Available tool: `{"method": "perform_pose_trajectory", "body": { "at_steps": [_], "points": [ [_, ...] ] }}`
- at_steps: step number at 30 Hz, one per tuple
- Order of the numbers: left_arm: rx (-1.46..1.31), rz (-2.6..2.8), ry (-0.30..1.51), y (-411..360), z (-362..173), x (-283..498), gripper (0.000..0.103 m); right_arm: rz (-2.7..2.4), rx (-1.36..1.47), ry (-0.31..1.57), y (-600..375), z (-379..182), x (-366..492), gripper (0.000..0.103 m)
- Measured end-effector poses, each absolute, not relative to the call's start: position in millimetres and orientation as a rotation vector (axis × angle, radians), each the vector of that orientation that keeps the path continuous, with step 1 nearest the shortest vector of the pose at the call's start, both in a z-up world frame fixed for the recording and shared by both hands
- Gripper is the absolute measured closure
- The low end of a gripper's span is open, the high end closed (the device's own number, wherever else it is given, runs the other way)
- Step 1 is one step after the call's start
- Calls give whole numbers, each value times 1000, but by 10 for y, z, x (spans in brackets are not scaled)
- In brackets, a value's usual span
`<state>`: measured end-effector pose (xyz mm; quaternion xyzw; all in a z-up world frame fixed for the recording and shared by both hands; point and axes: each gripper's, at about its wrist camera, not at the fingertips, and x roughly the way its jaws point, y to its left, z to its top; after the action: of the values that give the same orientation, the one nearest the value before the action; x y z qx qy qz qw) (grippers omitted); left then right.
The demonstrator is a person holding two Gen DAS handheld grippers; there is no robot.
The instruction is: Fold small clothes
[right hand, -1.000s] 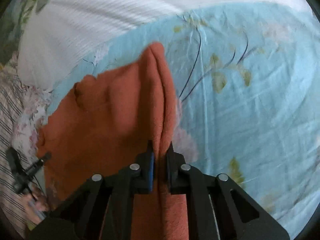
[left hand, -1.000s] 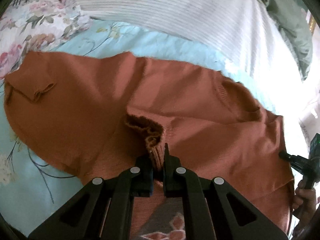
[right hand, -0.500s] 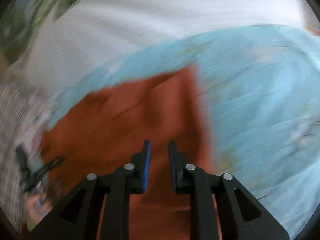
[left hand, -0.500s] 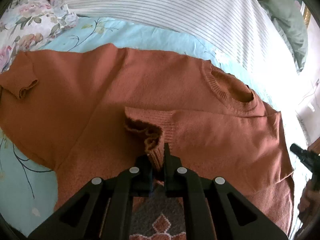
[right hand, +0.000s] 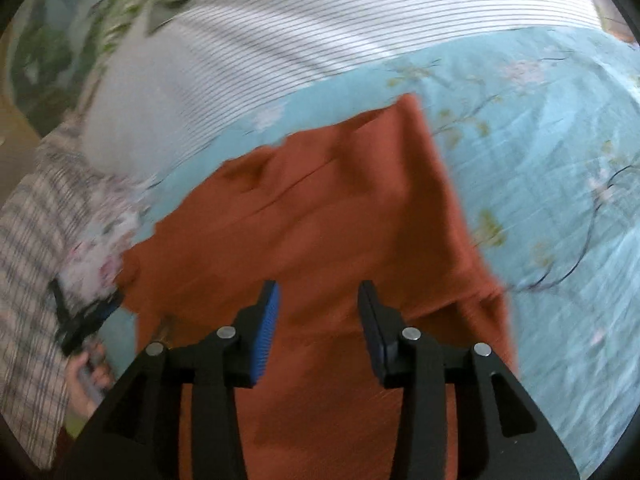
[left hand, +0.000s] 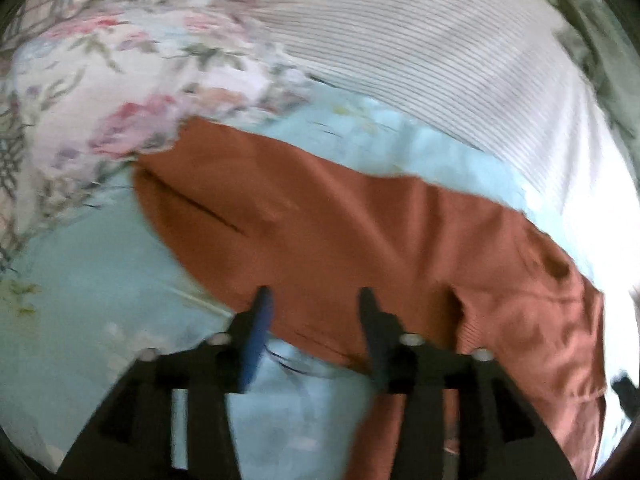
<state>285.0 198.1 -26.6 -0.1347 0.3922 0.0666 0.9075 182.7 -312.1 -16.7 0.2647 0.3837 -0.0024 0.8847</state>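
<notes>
Left gripper (left hand: pixel 312 300) & hand (right hand: pixel 86 376) visible only in right view, over sweater (right hand: pixel 320 220).

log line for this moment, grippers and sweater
left gripper: open | right gripper: open | sweater: folded, flat on bedsheet

The sweater (left hand: pixel 360 232) lies flat on the floral bedsheet (left hand: pixel 100 280), folded over itself. Behind it lies a striped blanket (left hand: pixel 420 48), and a flowered quilt (left hand: pixel 100 92) lies at its far left end. The left gripper (left hand: pixel 314 320) hangs above the near edge of the sweater, its fingers spread apart. The right gripper (right hand: pixel 318 312) hangs over the middle of the sweater (right hand: pixel 320 220), with the bedsheet (right hand: pixel 560 160) on its right.
</notes>
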Motion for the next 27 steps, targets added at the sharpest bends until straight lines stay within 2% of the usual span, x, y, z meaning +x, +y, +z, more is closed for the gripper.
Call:
{"method": "perform_pose_trajectory", "body": {
  "at_steps": [2,4,10,12,13,15,16,22,27],
  "points": [
    [-286,180,809,2113,-236,2952,32,39,564,819,-2960,-242,1785,61],
    [-272,221,820,2196,-233,3126,23,62,571,838,-2851,-311,1831,61],
    [-136,264,941,2230,-485,3720,22,111,598,890,-2661,-446,1913,61],
    [-77,298,966,2249,-596,3840,32,117,592,901,-2618,-453,1918,61],
    [-73,289,974,2272,-636,3879,45,125,596,904,-2604,-456,1915,61],
    [-102,251,966,2333,-621,3881,78,128,592,905,-2543,-448,1927,61],
    [-115,235,962,2350,-591,3862,100,128,588,903,-2535,-439,1923,61],
    [-209,119,838,2163,-125,3424,103,149,589,877,-2458,-384,1846,61],
    [-221,-134,773,1328,272,2981,103,148,595,851,-2446,-348,1762,61]
  ]
}}
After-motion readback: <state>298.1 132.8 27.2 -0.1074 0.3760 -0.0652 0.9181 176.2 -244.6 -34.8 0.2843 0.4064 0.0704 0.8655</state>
